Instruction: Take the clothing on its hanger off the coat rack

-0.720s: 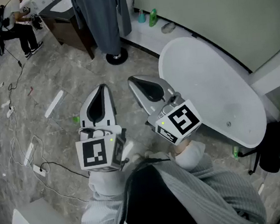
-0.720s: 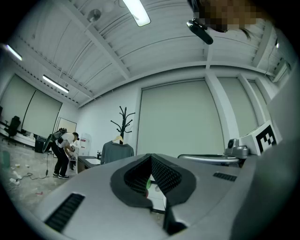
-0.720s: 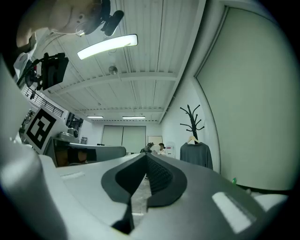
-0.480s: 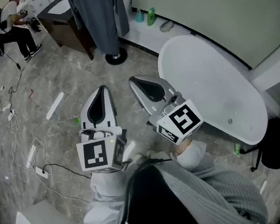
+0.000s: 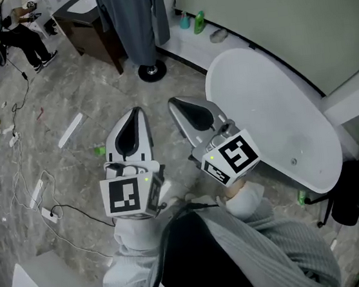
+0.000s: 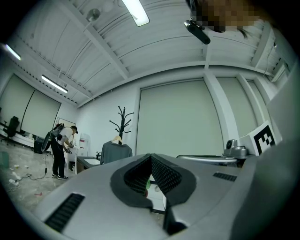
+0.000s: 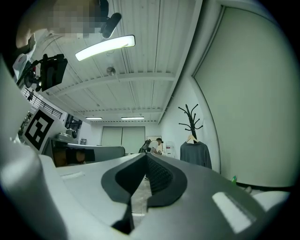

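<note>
A grey garment [image 5: 132,15] hangs on a wooden hanger on a black coat rack, whose round base [image 5: 152,71] stands on the floor at the top of the head view. My left gripper [image 5: 135,112] and right gripper [image 5: 174,102] are side by side, well short of it, both pointing toward it. Both are shut with nothing between the jaws. In the left gripper view the garment [image 6: 116,152] hangs under the branched rack [image 6: 123,123], beyond the shut left gripper [image 6: 151,157]. In the right gripper view it [image 7: 195,154] shows at the right of the right gripper [image 7: 145,155].
A white oval table [image 5: 274,121] stands close on the right. A dark desk [image 5: 90,27] is beside the rack, and a person [image 5: 19,29] stands at the far left. Cables and a power strip [image 5: 49,217] lie on the marble floor. Bottles [image 5: 198,21] sit by the wall.
The head view has shifted slightly, so the rack and garment sit a little further right in frame. Both grippers stay shut and keep about the same place.
</note>
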